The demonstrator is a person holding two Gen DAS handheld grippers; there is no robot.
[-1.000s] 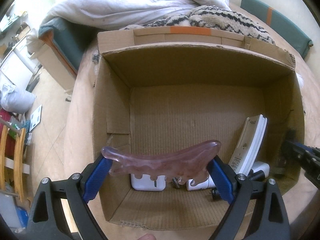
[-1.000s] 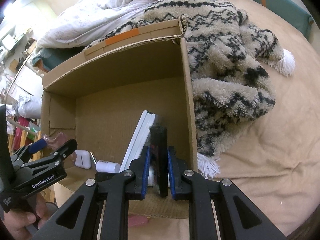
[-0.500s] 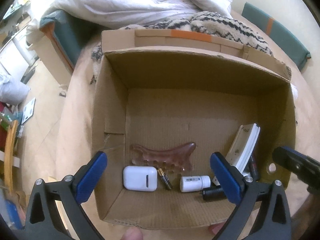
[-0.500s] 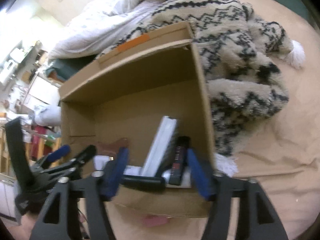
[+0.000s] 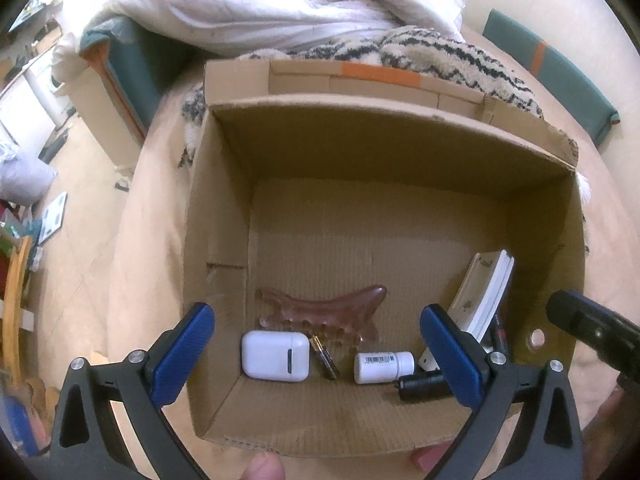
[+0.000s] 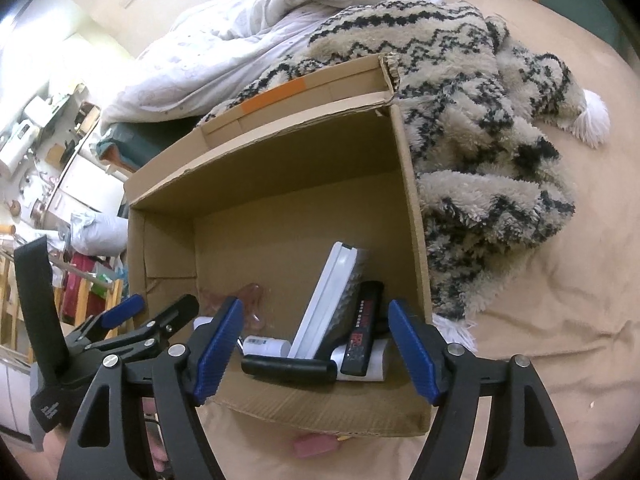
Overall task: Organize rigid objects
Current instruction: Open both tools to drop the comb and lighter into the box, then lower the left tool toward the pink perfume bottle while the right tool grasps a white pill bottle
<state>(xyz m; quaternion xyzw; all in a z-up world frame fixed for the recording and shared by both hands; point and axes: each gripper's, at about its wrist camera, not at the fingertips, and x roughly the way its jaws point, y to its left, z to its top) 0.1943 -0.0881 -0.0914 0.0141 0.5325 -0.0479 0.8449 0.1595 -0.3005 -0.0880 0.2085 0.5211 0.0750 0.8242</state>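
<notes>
An open cardboard box sits on a tan bedspread. On its floor lie a pink scraping comb, a white earbud case, a battery, a white pill bottle and a black cylinder. A white flat case leans on the right wall with a black bar against it. My left gripper hangs open over the near edge, empty. My right gripper hovers above the bar with its jaws opening, pads clear of it.
A black-and-cream fleece blanket lies against the box's right wall and a white duvet behind it. A small pink object sits on the bedspread before the box. The bed's left edge drops to a cluttered floor.
The left gripper let go of the pink comb, which now lies on the box floor. The right gripper opened and released the black bar, now leaning against the white case.
</notes>
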